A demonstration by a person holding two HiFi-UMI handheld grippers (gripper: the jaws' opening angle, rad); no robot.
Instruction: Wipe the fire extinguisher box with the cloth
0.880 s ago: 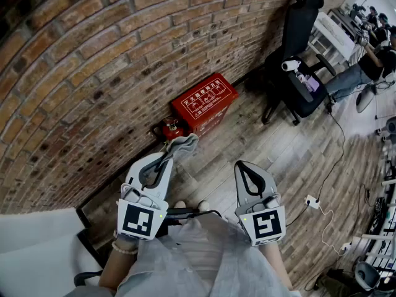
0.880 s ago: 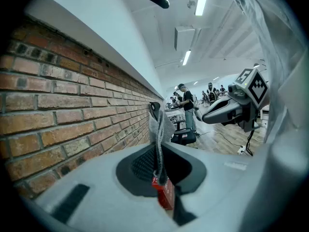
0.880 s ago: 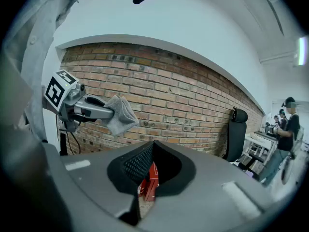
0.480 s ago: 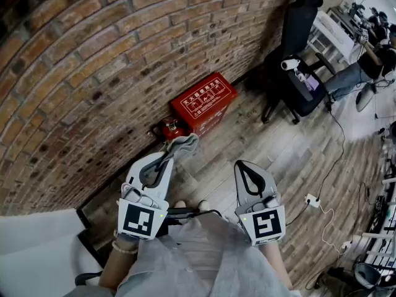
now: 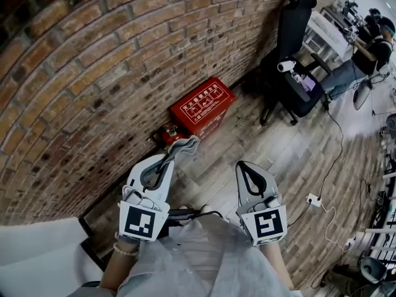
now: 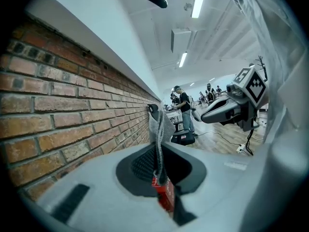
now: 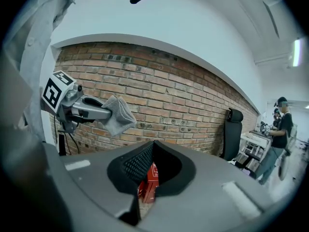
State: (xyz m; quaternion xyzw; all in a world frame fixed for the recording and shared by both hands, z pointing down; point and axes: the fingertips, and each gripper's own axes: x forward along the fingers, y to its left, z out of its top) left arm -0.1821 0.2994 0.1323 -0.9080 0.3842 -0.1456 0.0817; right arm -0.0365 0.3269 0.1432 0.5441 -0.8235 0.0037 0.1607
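Left hand-held gripper (image 5: 174,155) pinches the grey cloth (image 5: 184,146), well short of the red fire extinguisher box (image 5: 202,106) (on the floor, brick wall (image 5: 93,73) behind it). Right hand-held gripper (image 5: 242,165) is closed and empty. This looks like the approach step; next, the cloth must come down onto the box's lid.

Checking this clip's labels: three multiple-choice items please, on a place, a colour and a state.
1. Where is the fire extinguisher box? A on the floor by the brick wall; B on a desk; C on a shelf.
2. The cloth is: A blue; B grey; C yellow.
3. The right gripper is: A shut on the cloth; B gripping the box; C shut, empty.
Answers: A, it sits at the wall's foot; B, grey in every view; C, jaws together on nothing.
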